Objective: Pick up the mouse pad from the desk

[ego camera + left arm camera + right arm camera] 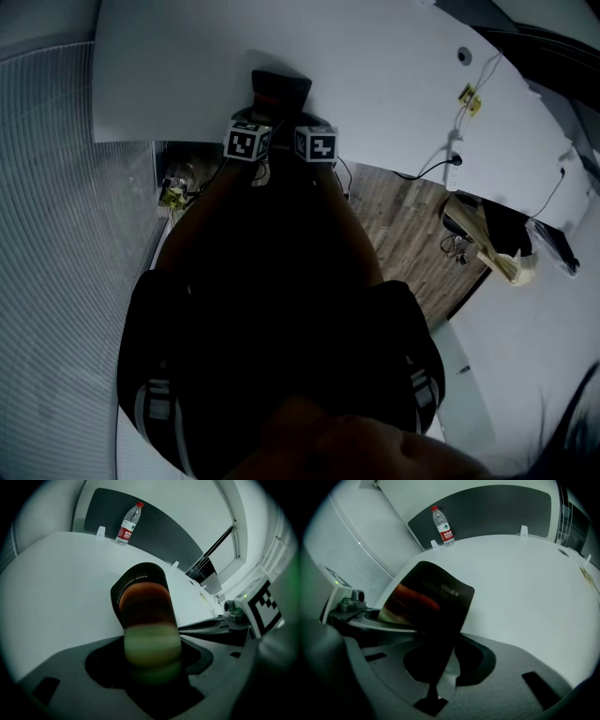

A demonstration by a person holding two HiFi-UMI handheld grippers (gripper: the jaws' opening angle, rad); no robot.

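The mouse pad (281,87) is a dark sheet with a red-orange print, at the near edge of the white desk (394,66). In the left gripper view the mouse pad (145,606) curls up out of the left gripper (152,667), whose jaws are shut on its near end. In the right gripper view the mouse pad (433,602) stands tilted off the desk (525,588), and its lower edge runs down into the narrow gap of the right gripper (436,686), which is shut on it. Both grippers sit side by side, their marker cubes (248,141) close together.
A water bottle (129,523) stands at the far side of the desk in front of a dark partition panel (164,531). A cable (450,159) and small items lie at the desk's right. Wooden floor (403,225) shows below the desk edge.
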